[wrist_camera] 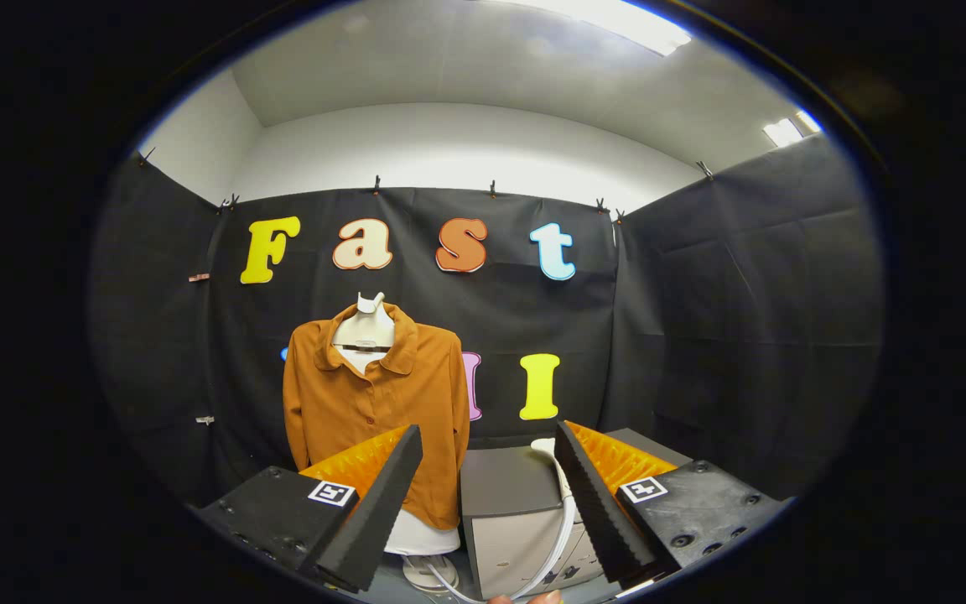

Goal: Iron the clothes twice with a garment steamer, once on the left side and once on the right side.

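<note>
A brown button-up shirt [366,411] hangs on a white mannequin bust [368,323] in front of the black back wall, beyond my left finger. To its right stands a grey box [504,512]. The white steamer head [544,446] lies on top of the box, close to my right fingertip, and its white hose [557,545] curves down the box's front. My gripper [487,429] is open, with nothing between its fingers. The box and steamer head sit in the gap just ahead of them.
The bust's white round foot [428,570] stands on the table beside the box. Black cloth walls close the booth at the back and on both sides. A person's fingertips [525,598] show at the very bottom below the hose.
</note>
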`<action>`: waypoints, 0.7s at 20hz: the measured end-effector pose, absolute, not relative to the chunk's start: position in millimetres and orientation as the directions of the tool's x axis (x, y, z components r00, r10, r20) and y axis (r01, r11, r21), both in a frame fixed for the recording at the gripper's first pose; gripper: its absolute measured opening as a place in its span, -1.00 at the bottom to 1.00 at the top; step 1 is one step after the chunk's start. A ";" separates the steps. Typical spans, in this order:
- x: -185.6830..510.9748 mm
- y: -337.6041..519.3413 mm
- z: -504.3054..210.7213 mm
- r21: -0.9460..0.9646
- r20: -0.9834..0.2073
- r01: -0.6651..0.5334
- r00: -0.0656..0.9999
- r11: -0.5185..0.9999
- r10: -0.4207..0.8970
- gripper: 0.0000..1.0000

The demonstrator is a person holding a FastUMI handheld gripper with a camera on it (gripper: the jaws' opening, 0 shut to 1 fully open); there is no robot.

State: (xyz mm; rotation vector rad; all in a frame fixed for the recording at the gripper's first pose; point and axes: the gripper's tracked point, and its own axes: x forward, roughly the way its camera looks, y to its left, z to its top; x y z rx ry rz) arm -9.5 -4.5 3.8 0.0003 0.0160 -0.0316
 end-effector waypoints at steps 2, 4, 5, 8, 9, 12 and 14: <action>-2.6 -11.5 -2.3 0.002 -0.040 0.040 0.998 0.999 -0.040 0.97; 8.2 -22.9 -8.4 -0.002 -0.072 0.053 0.996 0.999 -0.053 0.97; 16.6 -29.5 -12.1 0.000 -0.087 0.057 0.995 0.998 -0.056 0.97; 42.8 -46.0 -30.4 0.024 -0.154 0.056 0.987 0.998 -0.052 0.97; 55.0 -56.4 -44.0 0.027 -0.199 0.064 0.978 0.998 -0.057 0.97; 89.5 -78.3 -87.0 0.052 -0.344 0.066 0.938 0.996 -0.044 0.97; 112.6 -93.7 -119.6 0.078 -0.437 0.074 0.899 0.994 -0.033 0.97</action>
